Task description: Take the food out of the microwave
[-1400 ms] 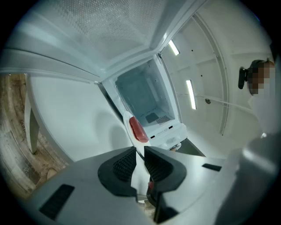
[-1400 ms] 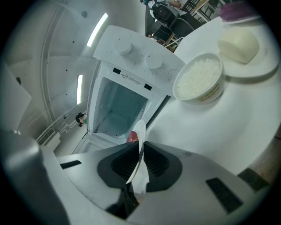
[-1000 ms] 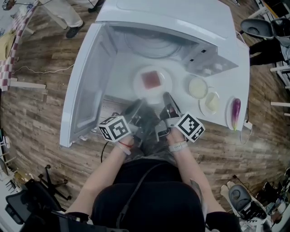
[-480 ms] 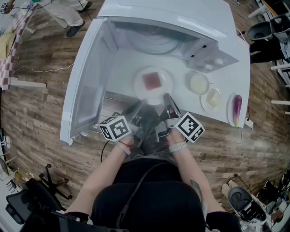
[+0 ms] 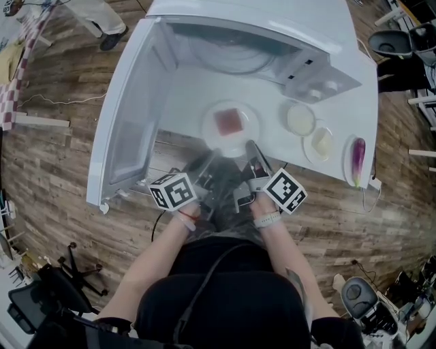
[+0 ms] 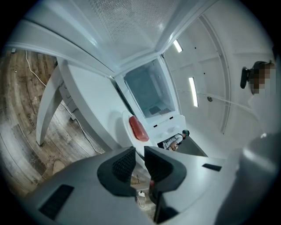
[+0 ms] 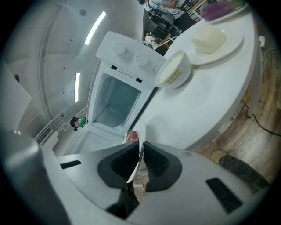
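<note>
r gripper [image 7: 139, 161] clamped on near rim of the plate [image 5: 212, 133] w/ red food [image 5: 230, 120], l gripper [image 6: 139, 161] jaws slightly apart right by that rim, plate sitting outside the open microwave [image 5: 235, 58] at the white table [image 5: 344, 95] front.

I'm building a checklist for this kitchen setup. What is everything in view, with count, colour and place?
microwave: 1, white, on table, door open leftward
table: 1, white, on wood floor
plate: 1, white, table's near edge
food: 1, pinkish-red, on plate
bowl: 1, white, right of plate
block: 1, cream, right of bowl
eggplant: 1, purple, table's right end
chairs: several, dark, on floor
bystander: 1, pale trousers, upper left
left claw: 1, grey, at plate's rim, grip unclear
right claw: 1, grey, shut on plate's rim
</note>
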Motion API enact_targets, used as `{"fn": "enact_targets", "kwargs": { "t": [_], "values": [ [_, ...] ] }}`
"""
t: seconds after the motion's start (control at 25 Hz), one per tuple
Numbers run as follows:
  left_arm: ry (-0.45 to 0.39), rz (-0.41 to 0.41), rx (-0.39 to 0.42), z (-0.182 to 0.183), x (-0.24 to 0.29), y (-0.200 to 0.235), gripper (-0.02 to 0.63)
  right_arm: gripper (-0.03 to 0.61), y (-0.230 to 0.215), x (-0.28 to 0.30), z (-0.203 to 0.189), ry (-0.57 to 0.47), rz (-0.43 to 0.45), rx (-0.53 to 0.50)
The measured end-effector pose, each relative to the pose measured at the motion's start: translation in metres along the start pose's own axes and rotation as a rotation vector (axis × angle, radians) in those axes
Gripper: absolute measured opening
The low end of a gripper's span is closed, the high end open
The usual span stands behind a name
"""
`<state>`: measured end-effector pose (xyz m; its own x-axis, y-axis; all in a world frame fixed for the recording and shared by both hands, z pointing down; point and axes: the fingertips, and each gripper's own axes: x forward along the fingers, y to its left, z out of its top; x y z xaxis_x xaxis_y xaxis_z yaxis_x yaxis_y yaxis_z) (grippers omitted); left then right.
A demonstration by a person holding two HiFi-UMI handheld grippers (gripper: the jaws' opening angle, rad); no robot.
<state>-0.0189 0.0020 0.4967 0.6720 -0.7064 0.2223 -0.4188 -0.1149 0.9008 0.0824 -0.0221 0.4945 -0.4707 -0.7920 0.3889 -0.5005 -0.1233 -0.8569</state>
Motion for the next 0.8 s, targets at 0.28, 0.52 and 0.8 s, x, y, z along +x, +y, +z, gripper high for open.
{"fn": "enact_targets", "kwargs": {
  "t": [0.28,0.52,0.8],
  "values": [
    [0.01,0.006,-0.001,-0.01,-0.003,0.003,0.057,0.046,-0.009,-0.006,-0.005,0.011,-0.008,0.004],
    [0.014,0.011,-0.002,-0.018,-0.006,0.006,0.057,0.046,-0.015,-0.011,-0.011,0.019,-0.015,0.008],
    [0.02,0.019,-0.006,-0.024,-0.009,0.01,0.057,0.046,-0.02,-0.014,-0.017,0.022,-0.022,0.018]
  ]
}}
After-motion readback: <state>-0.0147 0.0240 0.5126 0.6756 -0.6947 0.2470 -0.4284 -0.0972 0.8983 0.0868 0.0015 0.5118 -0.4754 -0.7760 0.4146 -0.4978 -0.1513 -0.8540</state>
